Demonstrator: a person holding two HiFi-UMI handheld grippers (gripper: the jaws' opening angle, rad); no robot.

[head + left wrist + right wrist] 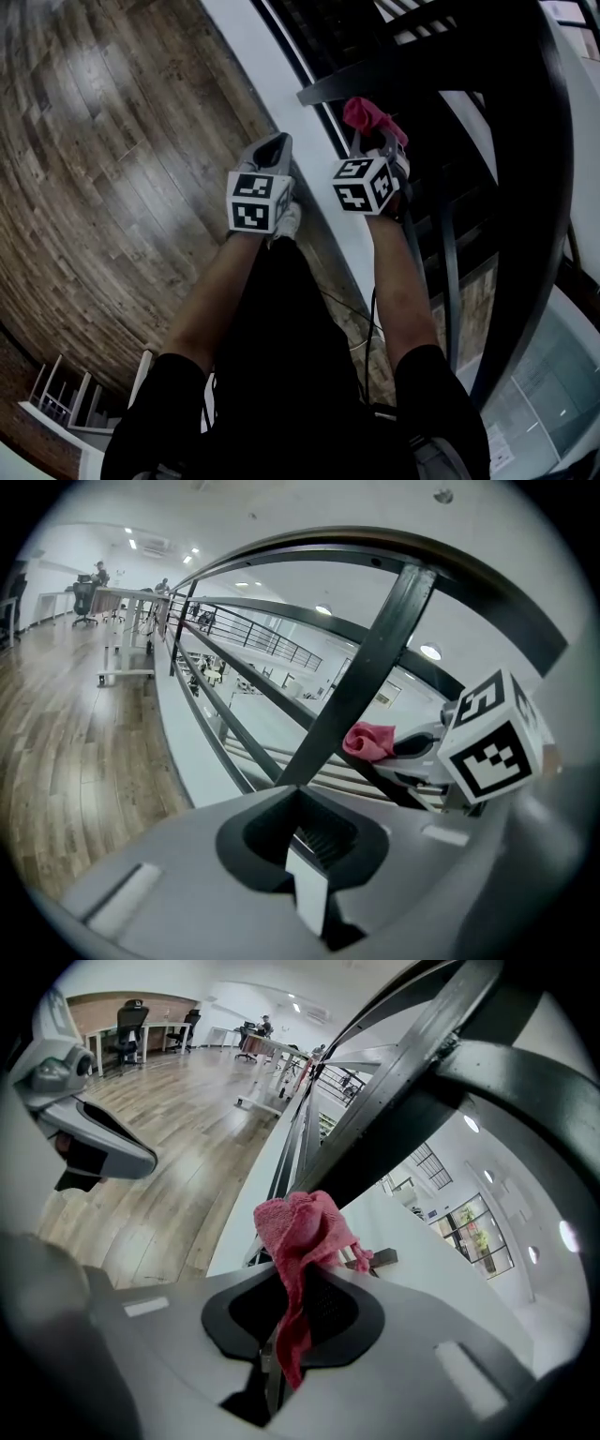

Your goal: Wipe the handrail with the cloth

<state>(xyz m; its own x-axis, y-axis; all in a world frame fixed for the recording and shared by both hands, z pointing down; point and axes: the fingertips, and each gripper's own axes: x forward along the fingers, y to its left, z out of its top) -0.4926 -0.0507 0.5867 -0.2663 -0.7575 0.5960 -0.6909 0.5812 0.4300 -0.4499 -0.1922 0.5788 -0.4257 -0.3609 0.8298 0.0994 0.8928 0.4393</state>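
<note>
**Right gripper clamped on the cloth, left gripper shut and empty**

Your right gripper [289, 1340] has its jaws closed on the cloth [302, 1237]. The pink fabric bunches up in a wad past the jaw tips, and a thin tail of it hangs back down between them. In the head view, the cloth [371, 116] sticks out ahead of your right gripper [375, 141], just under a dark crossbar [375, 82] of the railing. The handrail [542, 187] curves past on that gripper's right and above it. In the right gripper view, the handrail [525, 1087] arches over the top, and a dark post [394, 1147] stands right behind the wad. You cannot tell from any view whether the cloth touches the metal.

Your left gripper [302, 850] has its jaws pressed together with nothing between them. It points at the same post [380, 649], with the handrail [441, 560] bowing overhead. From there, the cloth [368, 740] shows just to the right of the post, held by your right gripper [427, 752]. In the head view, your left gripper [272, 150] sits close beside the right one, to its left. The wood floor [112, 169] lies below it and off to its left.
</note>
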